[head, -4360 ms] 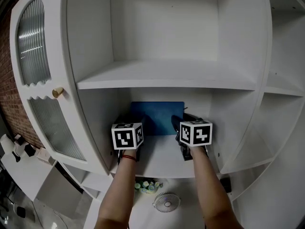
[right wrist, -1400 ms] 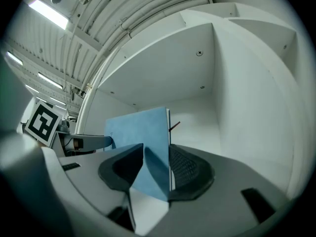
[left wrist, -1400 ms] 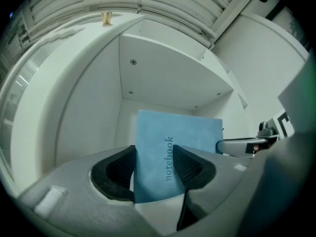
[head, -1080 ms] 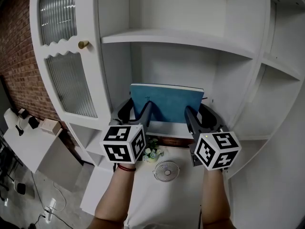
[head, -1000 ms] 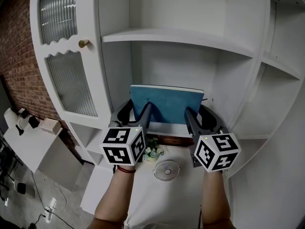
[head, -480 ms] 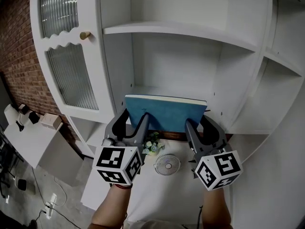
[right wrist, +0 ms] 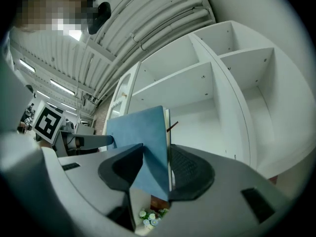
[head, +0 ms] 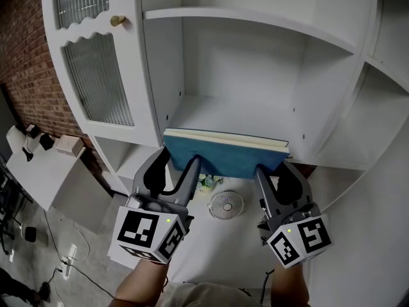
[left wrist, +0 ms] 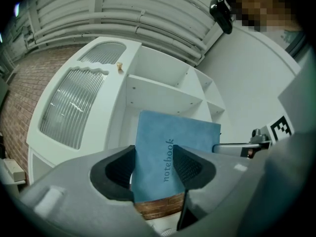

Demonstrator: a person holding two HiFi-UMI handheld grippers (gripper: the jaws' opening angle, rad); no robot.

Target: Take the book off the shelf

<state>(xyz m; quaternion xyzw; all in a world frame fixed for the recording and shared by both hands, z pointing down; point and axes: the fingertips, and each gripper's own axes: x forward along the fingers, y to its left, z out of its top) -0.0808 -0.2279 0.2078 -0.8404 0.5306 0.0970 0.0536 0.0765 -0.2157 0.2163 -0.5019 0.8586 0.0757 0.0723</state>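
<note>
A blue notebook (head: 225,153) hangs flat in the air just in front of the white shelf board (head: 236,110), with its pale page edge facing up. My left gripper (head: 176,166) is shut on its left part. My right gripper (head: 277,173) is shut on its right part. In the left gripper view the notebook (left wrist: 170,147) stands on edge between the two pads of that gripper (left wrist: 155,168), its cover printed "notebook". From the right gripper's camera the notebook (right wrist: 140,132) sits wedged between that gripper's (right wrist: 155,171) dark pads.
A cabinet door with ribbed glass (head: 96,75) and a brass knob (head: 117,20) stands open at the left. Below the notebook lie a small round fan (head: 225,204) and a bunch of flowers (head: 206,183). A brick wall (head: 25,56) is at far left.
Both grippers have drawn back and down toward me with the notebook between them. It has left the shelf board and now hangs in front of the board's edge.
</note>
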